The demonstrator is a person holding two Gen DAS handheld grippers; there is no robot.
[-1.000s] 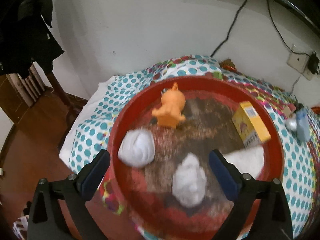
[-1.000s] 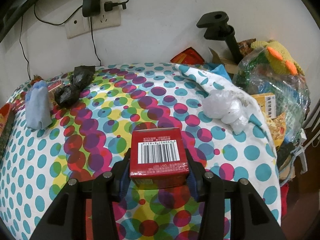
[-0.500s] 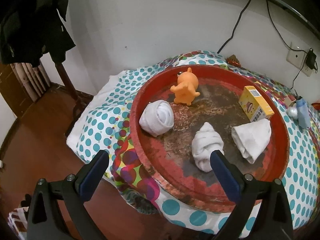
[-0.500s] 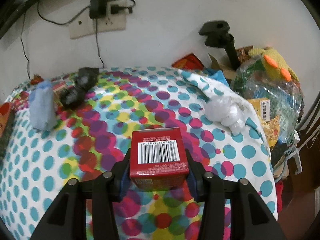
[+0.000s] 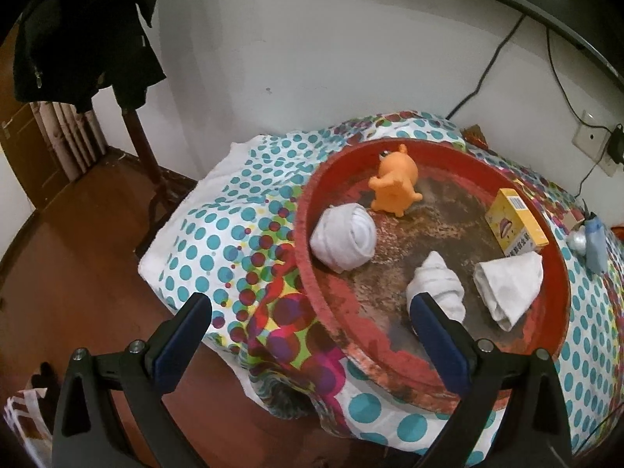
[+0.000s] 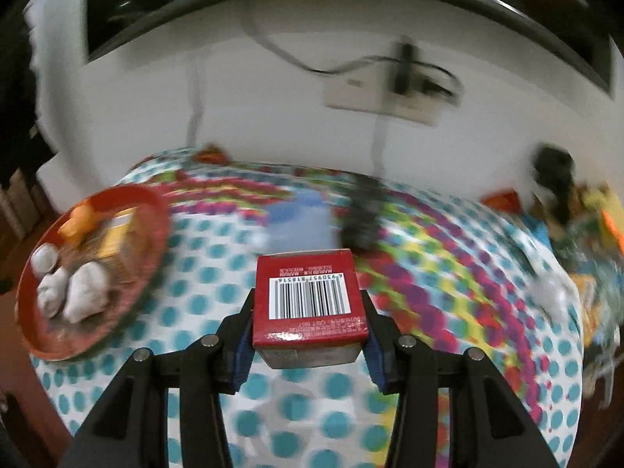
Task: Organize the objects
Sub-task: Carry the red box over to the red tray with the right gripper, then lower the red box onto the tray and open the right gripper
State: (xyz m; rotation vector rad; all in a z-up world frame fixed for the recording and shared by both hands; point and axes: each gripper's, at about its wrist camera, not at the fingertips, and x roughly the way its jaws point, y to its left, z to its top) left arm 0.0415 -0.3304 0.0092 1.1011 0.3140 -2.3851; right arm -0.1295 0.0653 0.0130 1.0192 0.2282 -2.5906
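My right gripper (image 6: 310,314) is shut on a red box (image 6: 308,296) with a barcode and holds it above the dotted tablecloth. A round red tray (image 5: 312,273) sits at the table's left end; it also shows blurred in the right wrist view (image 6: 156,210). In the tray lie an orange toy animal (image 5: 396,181), a yellow box (image 5: 514,222) and three rolled white cloths (image 5: 343,241). My left gripper (image 5: 308,312) is open and empty, back from the tray's near rim.
A pale blue object (image 5: 594,243) lies on the cloth right of the tray. A dark crumpled bag (image 6: 362,218) lies beyond the red box. Clutter and a black stand (image 6: 553,171) sit at the table's right end. A coat rack (image 5: 136,132) stands left.
My left gripper has pulled back from the tray and to the left. My right gripper has swung left with the red box, so the tray now shows in its view.
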